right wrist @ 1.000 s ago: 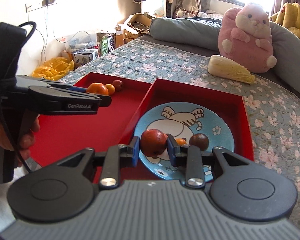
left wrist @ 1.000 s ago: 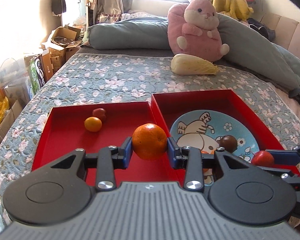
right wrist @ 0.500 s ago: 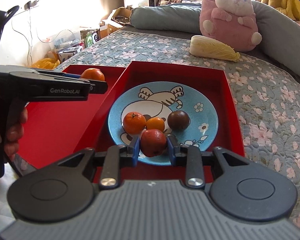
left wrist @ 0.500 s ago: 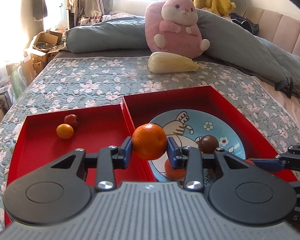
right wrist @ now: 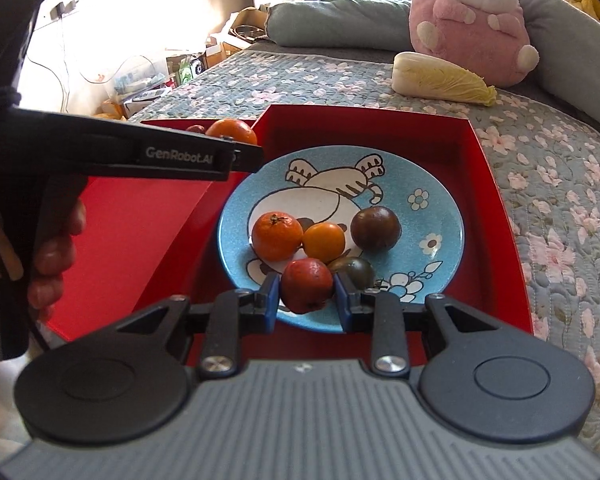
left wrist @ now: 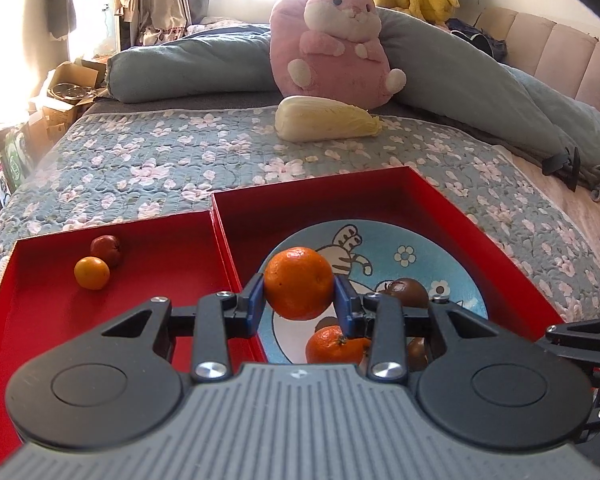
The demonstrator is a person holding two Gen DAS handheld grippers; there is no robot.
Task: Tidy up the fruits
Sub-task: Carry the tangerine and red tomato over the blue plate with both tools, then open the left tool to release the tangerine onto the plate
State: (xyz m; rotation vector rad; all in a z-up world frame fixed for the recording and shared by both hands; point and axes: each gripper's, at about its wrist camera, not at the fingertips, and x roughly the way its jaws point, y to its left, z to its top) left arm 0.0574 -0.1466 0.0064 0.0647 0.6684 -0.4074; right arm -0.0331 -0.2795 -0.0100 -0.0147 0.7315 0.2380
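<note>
On the flowery bed quilt [left wrist: 148, 160], both fruits are hanging over the blue plate [right wrist: 440, 216]. Left gripper [left wrist: 299, 300] is squeezing an orange [left wrist: 299, 288]; right gripper [right wrist: 307, 294] is squeezing a red fruit [right wrist: 307, 285]. Next, I think, both need lowering gently, then letting go.

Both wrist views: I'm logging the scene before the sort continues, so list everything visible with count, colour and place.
trays: two, red, side by side on the bed
plate: one, blue with a cat drawing, in the right tray
fruits on plate: four, two orange, two dark, clustered near the plate's front
loose fruits: two, one orange and one red, far corner of the left tray
quilt: one, grey-blue floral, under the trays
cabbage: one, pale yellow, on the quilt behind the trays
plush toy: one, pink, behind the cabbage
left gripper: fingers shut on an orange
right gripper: fingers shut on a red fruit
hand: one, on the left gripper's handle
</note>
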